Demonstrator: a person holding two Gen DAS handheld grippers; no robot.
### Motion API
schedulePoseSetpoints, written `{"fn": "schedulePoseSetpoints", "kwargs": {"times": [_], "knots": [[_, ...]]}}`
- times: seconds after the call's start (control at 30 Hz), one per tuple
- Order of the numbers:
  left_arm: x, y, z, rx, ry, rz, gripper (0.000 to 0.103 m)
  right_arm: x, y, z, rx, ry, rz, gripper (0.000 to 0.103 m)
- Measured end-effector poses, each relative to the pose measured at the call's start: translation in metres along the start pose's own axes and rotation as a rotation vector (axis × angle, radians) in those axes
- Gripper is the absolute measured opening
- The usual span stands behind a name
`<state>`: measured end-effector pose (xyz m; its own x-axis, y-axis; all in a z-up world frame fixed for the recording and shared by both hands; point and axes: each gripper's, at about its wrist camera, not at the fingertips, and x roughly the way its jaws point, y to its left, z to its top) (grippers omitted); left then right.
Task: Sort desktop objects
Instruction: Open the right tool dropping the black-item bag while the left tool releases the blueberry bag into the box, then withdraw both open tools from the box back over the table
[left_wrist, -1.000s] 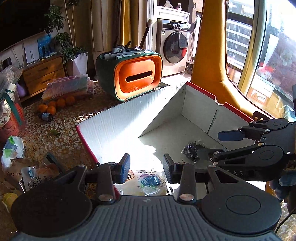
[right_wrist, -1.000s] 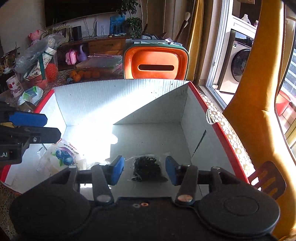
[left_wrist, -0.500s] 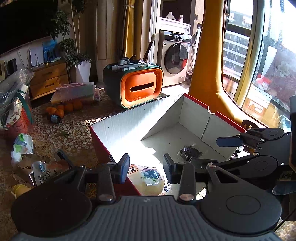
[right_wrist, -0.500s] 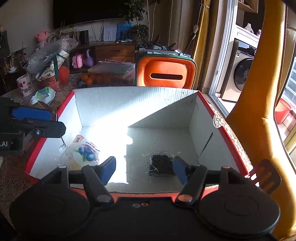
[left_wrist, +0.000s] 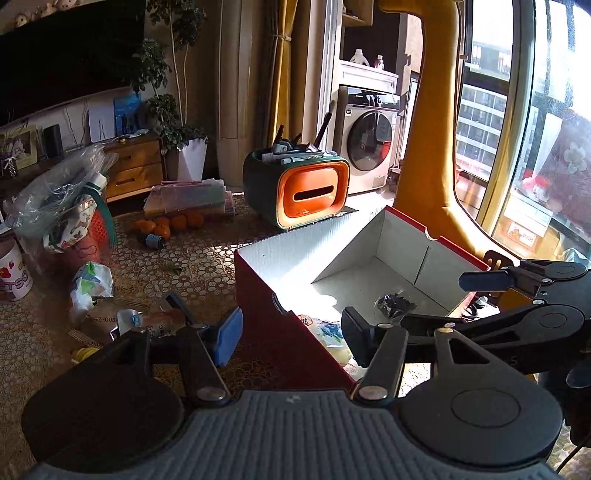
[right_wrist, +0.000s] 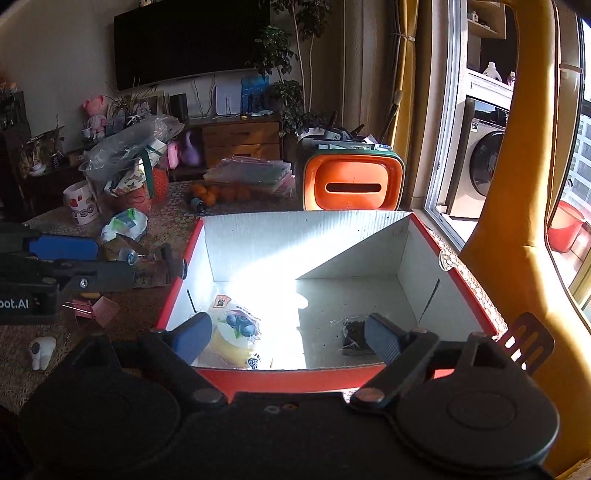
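Trouble, we judge, would come from clipping the box (right_wrist: 458, 280) wall beneath both pairs of spread, empty jaws. Ahead of our right gripper (right_wrist: 284, 338) lie a blueberry packet (right_wrist: 236, 328) and a dark bag (right_wrist: 352, 328); left of our left gripper (left_wrist: 291, 334), loose packets (left_wrist: 122, 321) read "ZHOUS", a mug (left_wrist: 13, 275) "TSO".
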<state>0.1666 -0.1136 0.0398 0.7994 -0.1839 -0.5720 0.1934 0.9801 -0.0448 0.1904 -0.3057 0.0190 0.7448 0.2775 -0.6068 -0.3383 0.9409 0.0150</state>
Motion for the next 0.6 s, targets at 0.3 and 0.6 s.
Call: {"fn": "schedulePoseSetpoints", "kwargs": {"times": [0.3,0.6], "knots": [[-0.035,0.021,-0.019,-0.039,-0.02,0.036,0.064,-0.026,0.029,-0.008,0.012,-0.028,0.035,0.092],[-0.075,0.043,-0.036,-0.074,-0.058,0.076,0.078,-0.053,0.061,-0.018,0.008,-0.054,0.069,0.096]]}}
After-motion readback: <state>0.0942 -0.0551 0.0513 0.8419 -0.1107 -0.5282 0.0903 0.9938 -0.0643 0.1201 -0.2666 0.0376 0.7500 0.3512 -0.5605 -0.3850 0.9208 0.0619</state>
